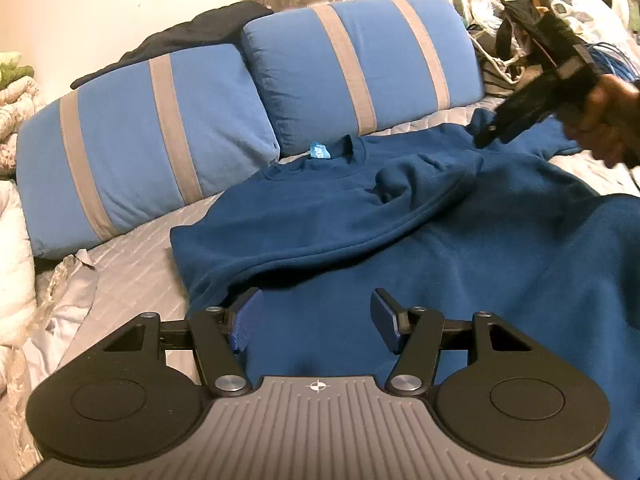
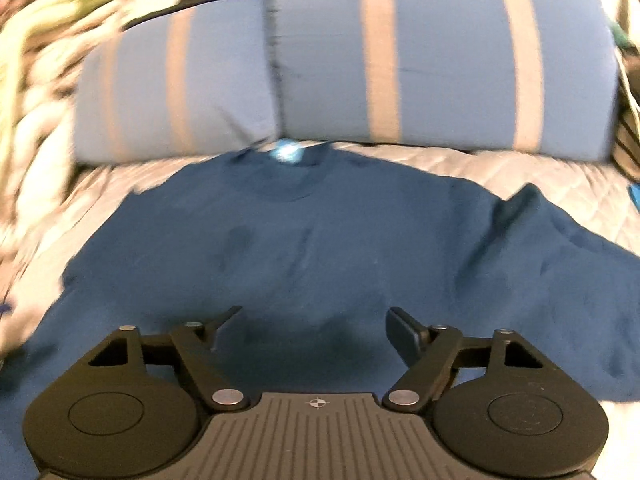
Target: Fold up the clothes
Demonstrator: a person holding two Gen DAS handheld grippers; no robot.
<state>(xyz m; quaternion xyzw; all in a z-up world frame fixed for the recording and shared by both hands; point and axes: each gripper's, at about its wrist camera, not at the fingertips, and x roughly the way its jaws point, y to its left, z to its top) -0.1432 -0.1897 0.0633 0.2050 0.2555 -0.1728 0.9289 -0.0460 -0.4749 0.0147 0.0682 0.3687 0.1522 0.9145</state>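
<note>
Sweatshirt (image 1: pixel 400 240) collar tag (image 1: pixel 321 151) light blue (print unreadable); both claws apart, empty.

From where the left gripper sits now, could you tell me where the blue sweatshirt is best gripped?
Probably the folded left edge of the blue sweatshirt, where a sleeve lies across the chest. The raised ridge near the left gripper offers stacked layers to pinch. Come in low from the quilt side, its jaws open astride the edge.

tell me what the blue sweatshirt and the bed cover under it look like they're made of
Blue sweatshirt: looks like fleece or brushed cotton, matte and slightly fuzzy, falling in thick soft folds. Bed cover: seemingly quilted fabric with a faint satin sheen, stitched in raised lines.
</note>
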